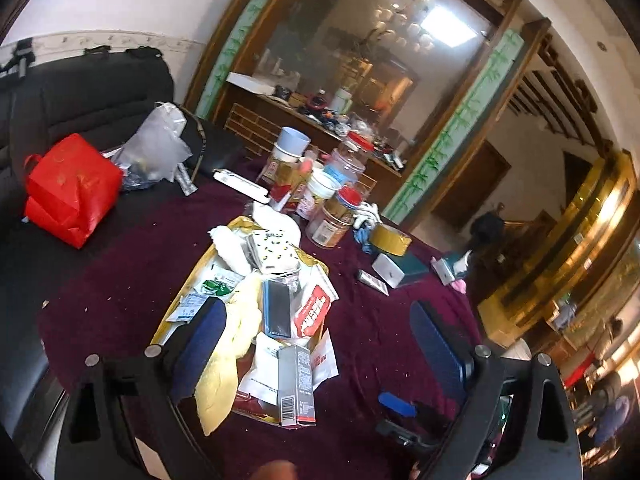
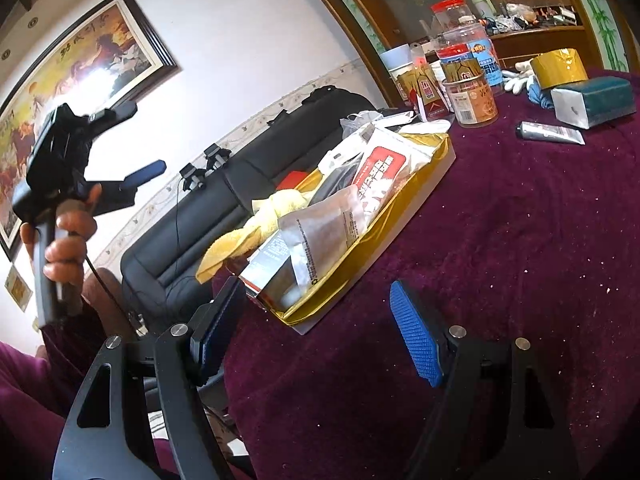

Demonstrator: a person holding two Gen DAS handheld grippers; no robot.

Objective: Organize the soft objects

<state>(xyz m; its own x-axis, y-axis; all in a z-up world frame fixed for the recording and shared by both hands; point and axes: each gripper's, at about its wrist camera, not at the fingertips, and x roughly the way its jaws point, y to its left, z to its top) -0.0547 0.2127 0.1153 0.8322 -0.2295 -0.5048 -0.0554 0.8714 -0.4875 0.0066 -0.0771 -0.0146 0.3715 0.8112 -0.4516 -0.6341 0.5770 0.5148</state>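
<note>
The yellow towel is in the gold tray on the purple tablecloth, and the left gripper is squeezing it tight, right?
Not quite. The yellow towel does lie in the gold tray on the purple tablecloth, but the left gripper is open and holds nothing. The right wrist view shows it raised in the hand, clear of the tray.

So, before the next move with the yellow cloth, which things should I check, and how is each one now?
1. Left gripper jaws open, nothing held: ok.
2. Right gripper jaws open, nothing held: ok.
3. Yellow cloth reachable: ok, it hangs over the near edge of the gold tray.
4. Cloth free of other items: not ok, the silver carton and packets lie against it.
5. Free tablecloth beside the tray for setting things down: ok.
6. Which other tray items are soft: cannot tell.
</note>
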